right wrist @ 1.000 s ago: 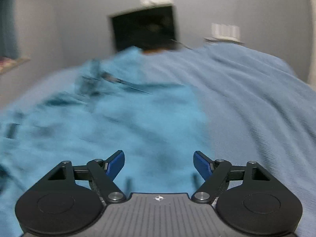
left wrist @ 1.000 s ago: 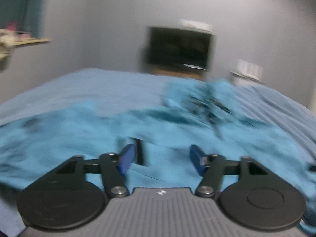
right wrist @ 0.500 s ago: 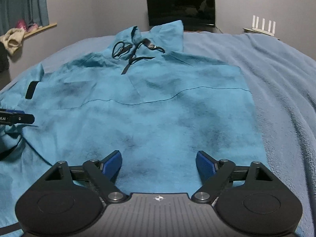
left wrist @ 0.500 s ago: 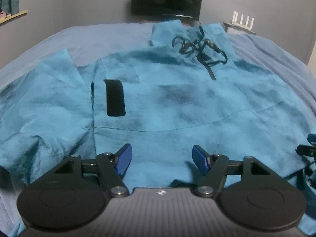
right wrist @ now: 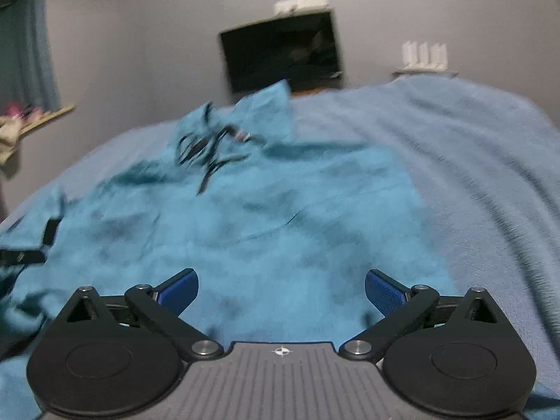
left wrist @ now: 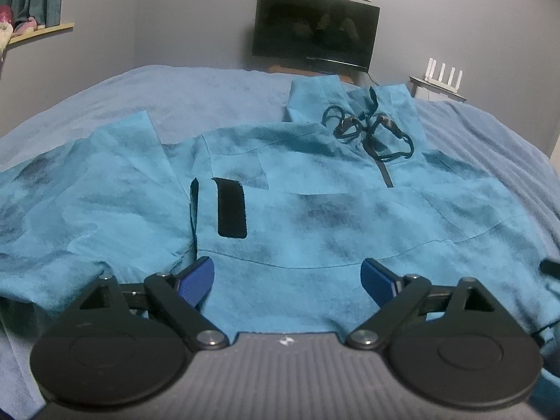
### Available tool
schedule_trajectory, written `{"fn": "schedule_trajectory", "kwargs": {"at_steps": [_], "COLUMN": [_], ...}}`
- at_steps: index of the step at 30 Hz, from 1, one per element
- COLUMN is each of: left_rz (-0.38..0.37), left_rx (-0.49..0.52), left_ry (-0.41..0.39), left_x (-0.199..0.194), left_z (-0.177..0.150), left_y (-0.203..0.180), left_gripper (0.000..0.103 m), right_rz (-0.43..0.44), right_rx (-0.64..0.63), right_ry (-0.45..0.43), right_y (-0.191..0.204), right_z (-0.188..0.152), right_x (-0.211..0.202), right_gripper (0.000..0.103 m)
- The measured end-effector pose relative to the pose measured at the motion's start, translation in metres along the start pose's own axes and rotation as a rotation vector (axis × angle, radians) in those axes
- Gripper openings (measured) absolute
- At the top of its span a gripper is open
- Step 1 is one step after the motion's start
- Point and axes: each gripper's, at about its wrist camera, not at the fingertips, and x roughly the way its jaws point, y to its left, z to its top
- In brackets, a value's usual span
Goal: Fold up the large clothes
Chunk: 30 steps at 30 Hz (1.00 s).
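We see the hoodie (left wrist: 332, 231) lying flat, front up, on the bed (left wrist: 175, 91), hood at the far end, hem nearest both tools. Its black drawstring (left wrist: 371, 133) lies looped below the hood; a black patch (left wrist: 231, 210) sits on the left chest. One sleeve (left wrist: 87, 203) spreads out to the left, crumpled.

Left tool (left wrist: 287, 276): jaws have just been opening and now stand wide apart over the hem, nothing between the pads.

Right tool (right wrist: 281, 288): jaws likewise have just been opening and stand at full spread above the hoodie's right half, nothing gripped. This view is blurred, so whether the pads brush the cloth we cannot tell.

A dark screen (left wrist: 315, 40) hangs on the far wall beyond the bed.
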Motion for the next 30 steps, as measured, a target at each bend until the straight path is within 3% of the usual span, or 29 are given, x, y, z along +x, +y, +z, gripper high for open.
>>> {"fn": "schedule_trajectory", "kwargs": {"at_steps": [2, 6, 10, 16, 20, 23, 27, 30], "left_rz": [0.001, 0.002, 0.012, 0.053, 0.208, 0.35, 0.598, 0.715], "left_rx": [0.006, -0.001, -0.005, -0.038, -0.046, -0.109, -0.276, -0.456], "left_ry": [0.0, 0.002, 0.002, -0.044, -0.149, -0.218, -0.286, -0.313], "left_x": [0.0, 0.001, 0.001, -0.015, -0.039, -0.055, -0.064, -0.065], "left_z": [0.0, 0.0, 0.001, 0.015, 0.029, 0.032, 0.022, 0.006], "left_y": [-0.001, 0.0, 0.002, 0.018, 0.048, 0.087, 0.147, 0.192], "left_gripper": [0.091, 0.091, 0.091, 0.092, 0.099, 0.1, 0.1, 0.1], "right_rz": [-0.058, -0.015, 0.012, -0.021, -0.025, 0.002, 0.08, 0.077], "right_rx": [0.015, 0.02, -0.107, -0.143, -0.189, -0.194, -0.186, -0.184], "right_ry": [-0.054, -0.112, -0.023, 0.17, 0.131, 0.125, 0.153, 0.164], "right_y": [0.003, 0.009, 0.025, 0.029, 0.027, 0.029, 0.029, 0.032], "right_z": [0.002, 0.001, -0.005, -0.022, -0.031, -0.032, -0.03, -0.029], "right_x": [-0.005, -0.013, -0.002, 0.028, 0.027, 0.025, 0.025, 0.025], "right_gripper": [0.103, 0.103, 0.103, 0.103, 0.103, 0.103, 0.103, 0.103]}}
